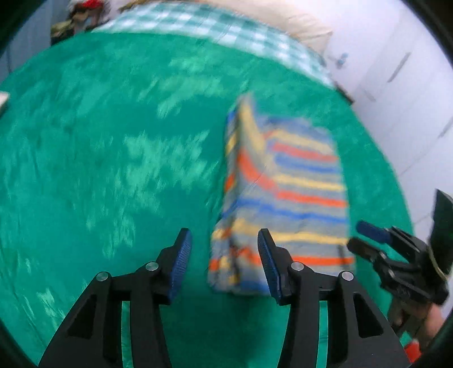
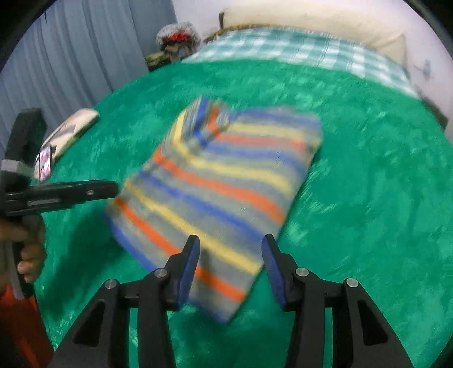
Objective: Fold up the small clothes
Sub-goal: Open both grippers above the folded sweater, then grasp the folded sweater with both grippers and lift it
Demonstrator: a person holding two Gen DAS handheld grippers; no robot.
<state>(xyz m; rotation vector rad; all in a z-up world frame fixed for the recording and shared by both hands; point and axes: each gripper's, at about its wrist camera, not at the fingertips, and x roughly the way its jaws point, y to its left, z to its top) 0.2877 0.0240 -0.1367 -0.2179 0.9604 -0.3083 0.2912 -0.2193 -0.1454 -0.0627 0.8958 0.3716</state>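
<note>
Black tool [image 1: 225,266] (blue pads [image 1: 181,266])

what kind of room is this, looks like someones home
Most likely a bedroom. The striped garment lies on a bed under a green plush blanket, with a checked sheet and a cream pillow at the far end and grey curtains alongside.

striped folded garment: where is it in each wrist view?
Left wrist: the striped garment lies right of centre on the green blanket, beyond the left hand-held gripper.
Right wrist: the garment lies at centre, its near corner behind the right hand-held gripper.
Shared landmark: the checked cloth at the far edge.
</note>
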